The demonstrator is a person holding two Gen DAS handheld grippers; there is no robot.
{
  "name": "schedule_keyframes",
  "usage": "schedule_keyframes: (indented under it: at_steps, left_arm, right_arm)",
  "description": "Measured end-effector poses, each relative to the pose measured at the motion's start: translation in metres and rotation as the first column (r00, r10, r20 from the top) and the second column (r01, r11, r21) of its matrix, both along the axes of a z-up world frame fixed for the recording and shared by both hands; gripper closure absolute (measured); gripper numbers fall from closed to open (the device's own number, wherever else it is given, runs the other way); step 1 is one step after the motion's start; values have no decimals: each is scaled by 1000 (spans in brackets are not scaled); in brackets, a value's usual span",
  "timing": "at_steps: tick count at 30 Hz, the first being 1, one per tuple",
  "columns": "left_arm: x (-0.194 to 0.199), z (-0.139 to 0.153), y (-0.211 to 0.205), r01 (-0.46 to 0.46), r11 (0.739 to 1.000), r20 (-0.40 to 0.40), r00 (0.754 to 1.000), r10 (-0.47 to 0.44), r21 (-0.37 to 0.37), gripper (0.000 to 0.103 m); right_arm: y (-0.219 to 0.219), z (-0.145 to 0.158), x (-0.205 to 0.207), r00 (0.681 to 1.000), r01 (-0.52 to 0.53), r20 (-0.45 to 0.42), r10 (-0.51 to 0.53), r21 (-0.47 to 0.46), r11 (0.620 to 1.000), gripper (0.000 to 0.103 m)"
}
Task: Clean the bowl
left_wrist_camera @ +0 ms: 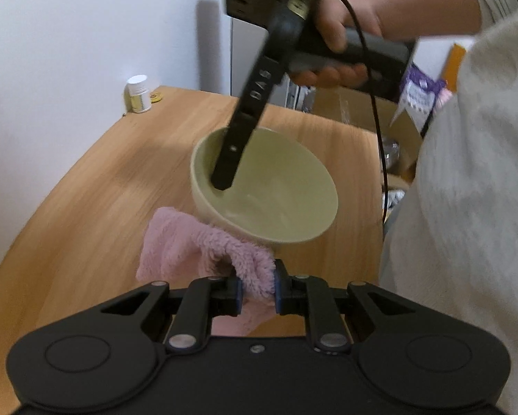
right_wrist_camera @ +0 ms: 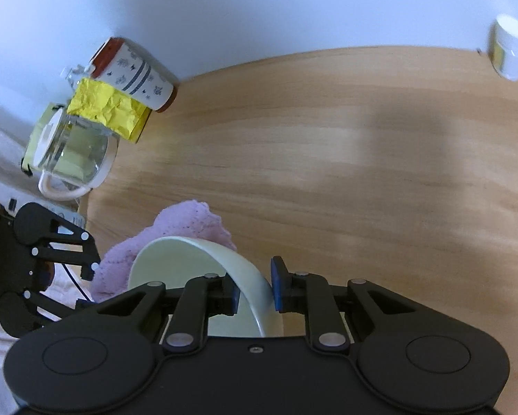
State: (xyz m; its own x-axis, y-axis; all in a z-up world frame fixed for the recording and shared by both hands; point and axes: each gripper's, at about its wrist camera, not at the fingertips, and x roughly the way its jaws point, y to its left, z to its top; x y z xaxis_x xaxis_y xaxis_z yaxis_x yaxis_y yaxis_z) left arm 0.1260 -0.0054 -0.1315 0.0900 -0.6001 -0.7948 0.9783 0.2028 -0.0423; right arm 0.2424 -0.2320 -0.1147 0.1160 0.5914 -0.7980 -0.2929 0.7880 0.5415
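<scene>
Left claw [left_wrist_camera: 257,288] pinching pink cloth [left_wrist_camera: 189,242], angled down | right claw [right_wrist_camera: 255,288] gripping tilted bowl [left_wrist_camera: 276,190] rim

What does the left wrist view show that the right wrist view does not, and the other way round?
Only the left wrist view shows the person's hand on the right hand-held gripper's handle, the grey sleeve and the bowl's inside.

Only the right wrist view shows the glass mug, the crumpled yellow paper and the patterned canister.

Both show the pale green bowl, the pink towel, the white bottle, the wooden table, the left hand-held gripper shut on the towel, and the right hand-held gripper on the bowl's rim.
</scene>
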Motion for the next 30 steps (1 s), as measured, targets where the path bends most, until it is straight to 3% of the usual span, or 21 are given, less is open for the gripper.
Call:
schedule_keyframes:
  at_steps: [7, 13, 20, 30]
  left_arm:
    - [-9, -12, -5, 49, 998, 51, 997, -50, 34, 88]
    - [-5, -14, -2, -7, 1000, 46, 999, 7, 9, 88]
    - [0, 4, 3, -52, 998, 14, 999, 52, -35, 88]
    - [13, 24, 9, -117, 992, -6, 993, 117, -55, 87]
  right_arm:
    - [-1, -1, 11, 999, -20, -44, 23, 66, 998, 82]
    - [-2, -1, 12, 998, -25, -52, 28, 50, 998, 83]
    - [-23, -11, 14, 988, 119, -106, -112, 64, 991, 83]
    - [-29, -18, 5, 978, 180, -128, -164, 129, 975, 83]
